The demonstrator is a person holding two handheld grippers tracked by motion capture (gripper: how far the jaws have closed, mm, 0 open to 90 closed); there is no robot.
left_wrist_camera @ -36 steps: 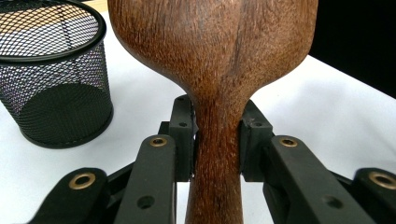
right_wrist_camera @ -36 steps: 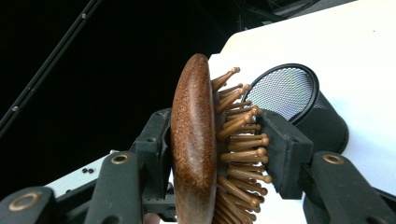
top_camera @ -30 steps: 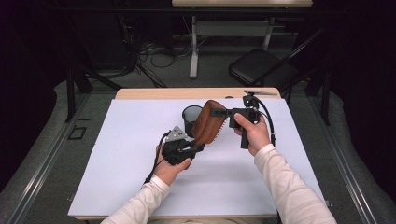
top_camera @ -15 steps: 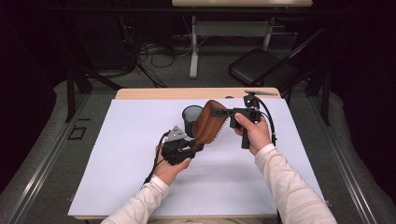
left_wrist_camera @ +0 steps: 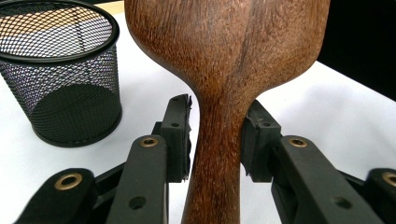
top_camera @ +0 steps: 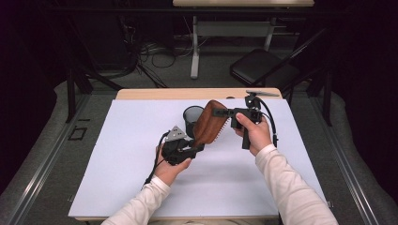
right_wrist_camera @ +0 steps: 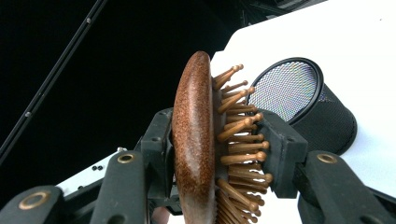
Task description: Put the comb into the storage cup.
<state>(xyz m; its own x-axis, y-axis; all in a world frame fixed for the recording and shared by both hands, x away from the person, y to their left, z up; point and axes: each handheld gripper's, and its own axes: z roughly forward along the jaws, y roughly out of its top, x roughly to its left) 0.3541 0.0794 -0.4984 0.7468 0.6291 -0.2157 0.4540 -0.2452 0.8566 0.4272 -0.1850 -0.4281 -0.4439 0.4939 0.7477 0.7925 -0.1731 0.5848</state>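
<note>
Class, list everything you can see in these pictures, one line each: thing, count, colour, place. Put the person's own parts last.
Hairbrush: one, brown wood with wooden pins, held above the table between both tongs.
Mesh cup: one, black, upright on the white table just behind the brush.
Table: one, white top with a wooden far edge.
Folding chair: one, black, on the floor beyond the table.
Cables: several, dark, on the floor behind the table.
Left tongs: one, black, jaws at the brush's handle, with a gap showing beside one pad.
Right tongs: one, black, shut across the brush's head, back and pins.
Sleeves: two, white.
</note>
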